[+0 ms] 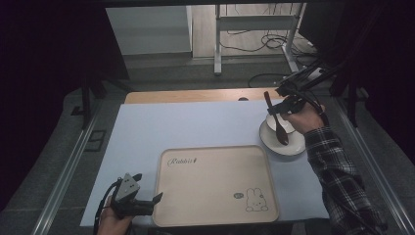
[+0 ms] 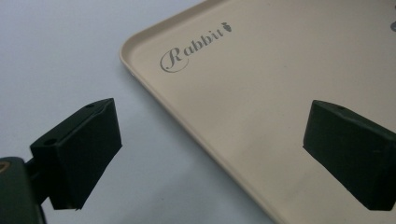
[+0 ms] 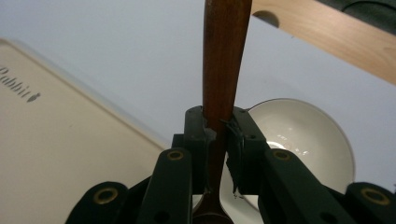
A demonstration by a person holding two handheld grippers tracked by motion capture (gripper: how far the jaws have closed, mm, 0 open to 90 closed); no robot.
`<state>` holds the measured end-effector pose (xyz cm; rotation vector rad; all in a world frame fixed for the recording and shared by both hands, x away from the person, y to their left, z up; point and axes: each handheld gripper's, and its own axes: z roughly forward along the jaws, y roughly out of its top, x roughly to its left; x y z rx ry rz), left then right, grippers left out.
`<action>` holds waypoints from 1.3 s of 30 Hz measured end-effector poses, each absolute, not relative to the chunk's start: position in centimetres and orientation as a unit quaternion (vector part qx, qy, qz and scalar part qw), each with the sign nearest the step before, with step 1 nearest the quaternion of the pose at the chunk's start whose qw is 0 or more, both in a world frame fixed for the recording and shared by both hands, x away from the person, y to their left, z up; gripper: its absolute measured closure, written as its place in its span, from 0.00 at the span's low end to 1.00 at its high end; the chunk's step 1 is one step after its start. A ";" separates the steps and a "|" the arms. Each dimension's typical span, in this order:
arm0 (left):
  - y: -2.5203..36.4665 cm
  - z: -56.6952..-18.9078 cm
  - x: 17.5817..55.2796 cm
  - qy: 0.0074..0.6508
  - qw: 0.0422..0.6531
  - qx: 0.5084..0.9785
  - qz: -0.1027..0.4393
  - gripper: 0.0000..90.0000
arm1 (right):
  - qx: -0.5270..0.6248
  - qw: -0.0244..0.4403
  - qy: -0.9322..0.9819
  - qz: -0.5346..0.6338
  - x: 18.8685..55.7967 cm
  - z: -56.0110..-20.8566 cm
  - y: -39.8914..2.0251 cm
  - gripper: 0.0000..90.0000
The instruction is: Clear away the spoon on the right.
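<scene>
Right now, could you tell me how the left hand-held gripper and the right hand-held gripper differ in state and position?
The left hand-held gripper has open jaws with nothing between them; the right hand-held gripper is shut on the wooden spoon. The left one sits low at the near left corner of the beige tray; the right one is raised above the white bowl and plate. Both are black, two-jawed and held by hand.

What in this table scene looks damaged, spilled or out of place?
Nothing is spilled or broken. The wooden spoon hangs clamped in the right gripper above the white bowl and plate. The beige tray lies flat and bare.
</scene>
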<state>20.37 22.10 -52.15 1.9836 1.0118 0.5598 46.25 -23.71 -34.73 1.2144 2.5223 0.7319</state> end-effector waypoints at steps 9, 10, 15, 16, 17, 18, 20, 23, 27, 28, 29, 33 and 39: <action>22.1 -52.2 20.4 0.401 0.409 0.789 0.223 0.04 | 0.404 0.098 0.878 0.236 44.6 -35.5 -22.8 0.88; 22.1 -52.2 20.4 0.401 0.409 0.789 0.223 0.04 | 0.404 0.098 0.878 0.236 44.6 -35.5 -22.8 0.88; 22.0 -52.2 20.4 0.401 0.408 0.789 0.223 0.04 | 0.397 0.085 0.886 0.224 43.8 -36.1 -22.4 0.88; 22.0 -52.2 20.4 0.401 0.408 0.789 0.223 0.04 | 0.397 0.081 0.887 0.222 43.6 -36.3 -22.3 0.88; 22.0 -52.2 20.4 0.401 0.408 0.789 0.223 0.04 | 0.394 0.072 0.889 0.220 43.2 -36.5 -22.1 0.88; 22.0 -52.2 20.4 0.401 0.408 0.789 0.224 0.04 | 0.392 0.070 0.891 0.218 43.1 -36.7 -22.0 0.88; 22.0 -52.2 20.4 0.401 0.408 0.790 0.224 0.04 | 0.390 0.067 0.892 0.217 42.9 -36.8 -21.9 0.88; 22.0 -52.2 20.4 0.401 0.408 0.789 0.224 0.04 | 0.386 0.062 0.895 0.215 42.3 -37.2 -21.6 0.88; 22.0 -52.2 20.4 0.401 0.408 0.789 0.224 0.04 | 0.379 0.050 0.901 0.205 41.3 -37.9 -21.0 0.88; 22.0 -52.1 20.4 0.401 0.408 0.789 0.223 0.04 | 0.377 0.047 0.902 0.202 41.1 -38.1 -20.9 0.88; 22.0 -52.2 20.4 0.401 0.409 0.789 0.223 0.04 | 0.376 0.044 0.904 0.201 40.9 -38.2 -20.8 0.88; 22.1 -52.1 20.4 0.402 0.411 0.787 0.223 0.04 | 0.370 0.036 0.908 0.195 40.1 -38.7 -20.2 0.88; 22.2 -52.1 20.4 0.403 0.414 0.785 0.221 0.04 | 0.362 0.022 0.913 0.188 39.0 -39.3 -19.4 0.88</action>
